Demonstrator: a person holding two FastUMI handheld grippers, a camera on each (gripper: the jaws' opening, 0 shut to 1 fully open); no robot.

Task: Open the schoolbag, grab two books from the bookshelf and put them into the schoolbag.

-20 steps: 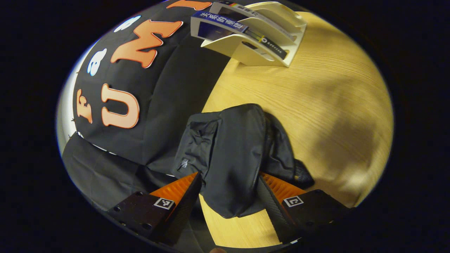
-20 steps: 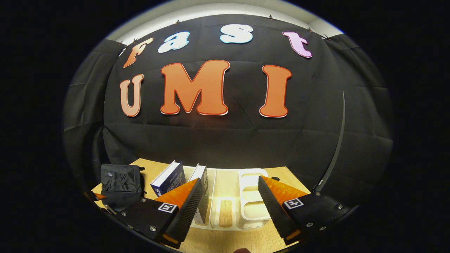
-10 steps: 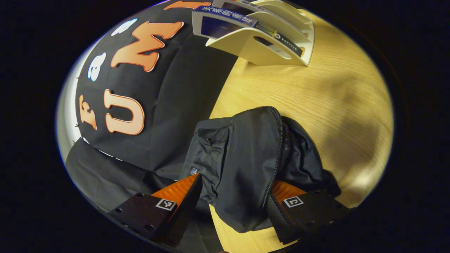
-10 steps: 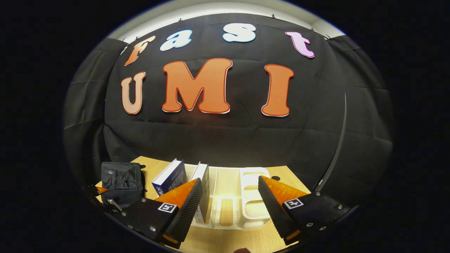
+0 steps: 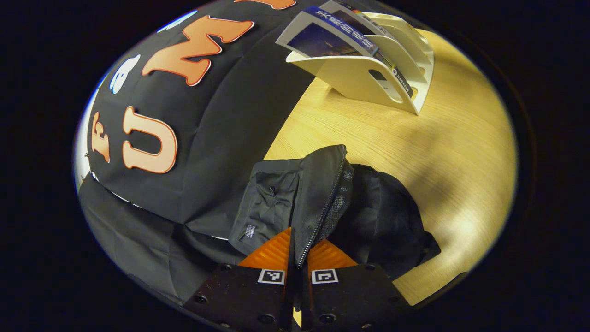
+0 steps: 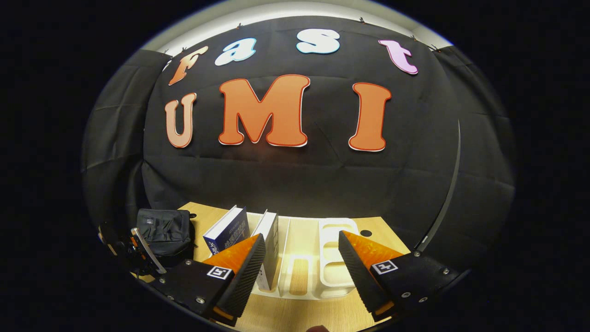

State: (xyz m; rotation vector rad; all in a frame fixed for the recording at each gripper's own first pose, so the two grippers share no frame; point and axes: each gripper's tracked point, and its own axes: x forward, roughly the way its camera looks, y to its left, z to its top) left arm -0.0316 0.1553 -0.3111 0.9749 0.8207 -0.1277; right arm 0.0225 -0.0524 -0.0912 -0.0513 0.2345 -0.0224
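The black schoolbag point(image 5: 286, 198) lies on the wooden table beside the booth's cloth wall. My left gripper point(image 5: 299, 251) is shut on the zip edge of its front flap, which stands lifted between the fingers. The white bookshelf point(image 5: 368, 83) stands farther along the table with two books point(image 5: 325, 39) leaning in it. In the right gripper view, my right gripper point(image 6: 299, 246) hangs open just in front of the bookshelf point(image 6: 334, 258), nothing between its fingers. A blue book point(image 6: 228, 228) and a second book point(image 6: 270, 230) lean in the left slots. The schoolbag point(image 6: 166, 228) sits left of the shelf with the left gripper point(image 6: 133, 251) at it.
The wooden table point(image 5: 442, 152) stretches between bag and shelf. The black cloth wall point(image 6: 295, 180) stands close behind both. The shelf's right-hand slots point(image 6: 339, 240) hold nothing.
My left gripper went from open around the bag to shut on its zip edge, and the flap now stands up. The right gripper has barely shifted.
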